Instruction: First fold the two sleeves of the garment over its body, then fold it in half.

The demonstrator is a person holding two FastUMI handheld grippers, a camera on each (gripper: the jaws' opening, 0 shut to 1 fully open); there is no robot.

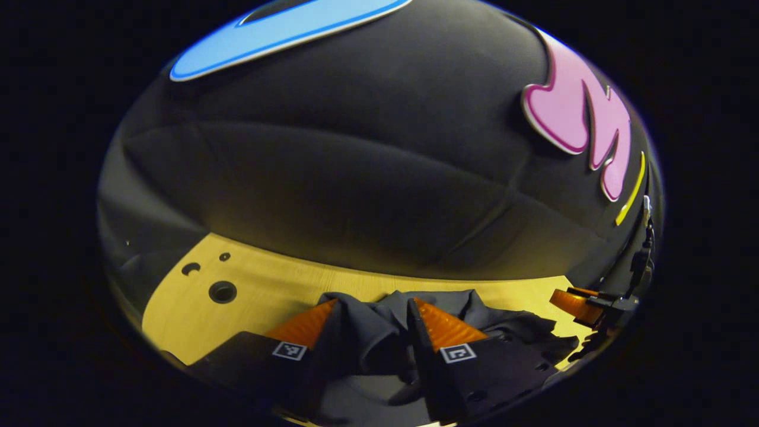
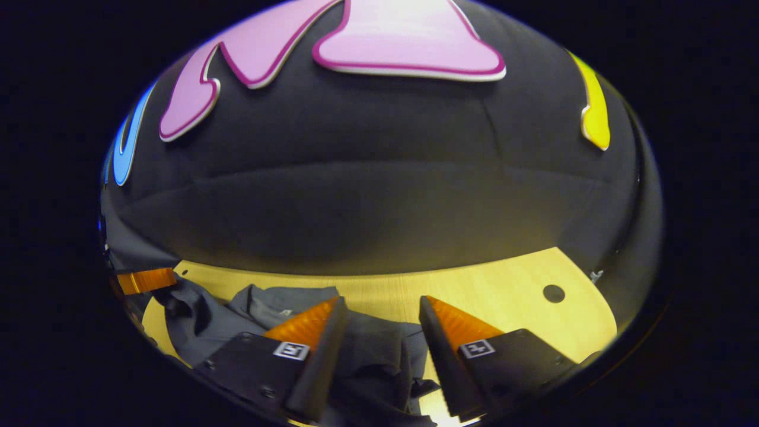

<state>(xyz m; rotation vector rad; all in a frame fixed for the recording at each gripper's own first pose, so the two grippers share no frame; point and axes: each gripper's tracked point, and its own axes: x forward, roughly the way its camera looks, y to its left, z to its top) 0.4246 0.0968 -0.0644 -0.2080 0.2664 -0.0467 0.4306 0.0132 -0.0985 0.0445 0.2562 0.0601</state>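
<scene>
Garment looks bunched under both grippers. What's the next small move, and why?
Probably close the left gripper on the fabric between its open fingers and draw it outward to spread the dark garment. The garment lies crumpled on the wooden table, so no sleeve is laid out to fold. The right gripper hangs open over its edge.

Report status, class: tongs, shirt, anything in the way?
Left tongs open, cloth bunched between the fingers. Right tongs open over the shirt's edge. Shirt crumpled on the table, no fold visible. Nothing in the way.
</scene>
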